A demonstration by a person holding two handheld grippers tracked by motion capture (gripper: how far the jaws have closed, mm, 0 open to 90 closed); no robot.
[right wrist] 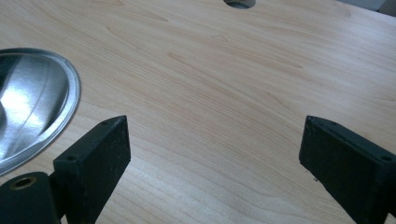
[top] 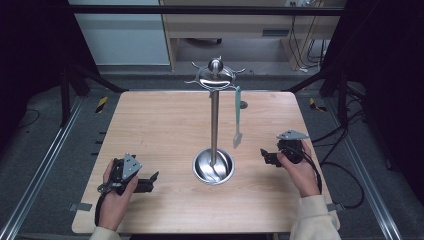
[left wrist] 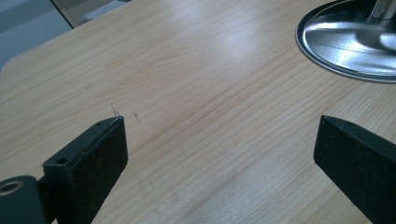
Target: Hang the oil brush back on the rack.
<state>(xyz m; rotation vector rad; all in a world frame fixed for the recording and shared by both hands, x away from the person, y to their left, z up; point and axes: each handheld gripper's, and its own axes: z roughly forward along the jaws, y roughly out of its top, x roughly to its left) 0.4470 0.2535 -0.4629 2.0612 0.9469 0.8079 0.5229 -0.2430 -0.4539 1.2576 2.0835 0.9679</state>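
A steel utensil stand [top: 214,115] rises from a round dished base [top: 213,166] in the middle of the wooden table [top: 160,125]. Hooks ring its domed top [top: 215,73], and a pale green spatula [top: 237,118] hangs from one on the right side. My left gripper [top: 152,181] rests low at the front left, open, jaws wide with bare wood between them [left wrist: 219,135]. The base's rim [left wrist: 348,42] lies ahead to its right. My right gripper [top: 263,155] sits right of the base, open and empty [right wrist: 212,140], with the base rim [right wrist: 42,102] at its left.
A small round hole [top: 243,105] marks the table behind the stand, also seen ahead of the right gripper as the hole [right wrist: 239,3]. Dark frame rails [top: 45,160] run along both sides of the table. A wooden desk [top: 230,25] stands beyond the far edge.
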